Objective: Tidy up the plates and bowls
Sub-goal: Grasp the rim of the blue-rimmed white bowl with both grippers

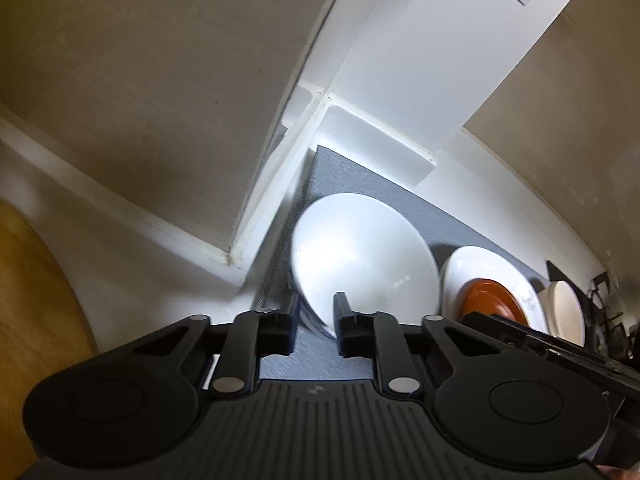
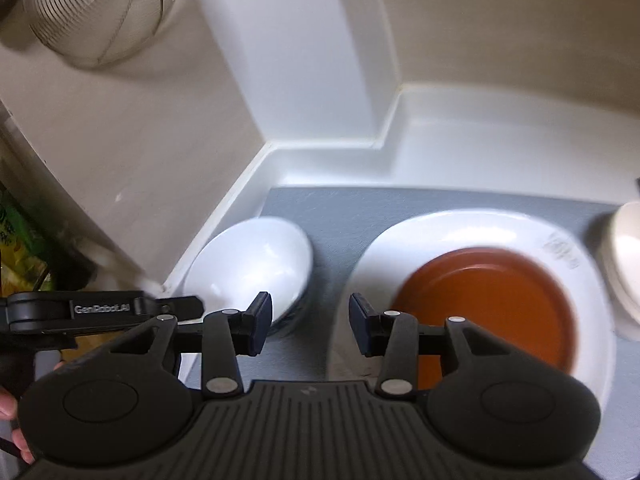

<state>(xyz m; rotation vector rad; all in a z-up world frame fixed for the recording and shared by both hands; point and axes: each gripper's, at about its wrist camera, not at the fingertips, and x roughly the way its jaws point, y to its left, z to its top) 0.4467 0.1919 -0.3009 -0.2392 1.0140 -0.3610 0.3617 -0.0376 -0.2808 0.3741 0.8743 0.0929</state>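
Note:
A white bowl (image 1: 360, 252) (image 2: 256, 260) sits on a grey mat (image 1: 360, 184) (image 2: 340, 216) in the counter corner. My left gripper (image 1: 316, 312) straddles the bowl's near rim, one finger inside and one outside, with a gap still showing. To its right a brown plate (image 1: 490, 296) (image 2: 492, 304) lies on a large white plate (image 1: 480, 264) (image 2: 460, 228). My right gripper (image 2: 310, 316) is open and empty, hovering low between the bowl and the white plate. The left gripper's body (image 2: 80, 312) shows at the left of the right wrist view.
A cream dish stack (image 1: 564, 308) (image 2: 624, 268) stands right of the white plate. White wall panels and a raised ledge (image 1: 380, 140) close the corner. A wire strainer (image 2: 100, 8) hangs upper left. A wooden board (image 1: 36, 300) is at far left.

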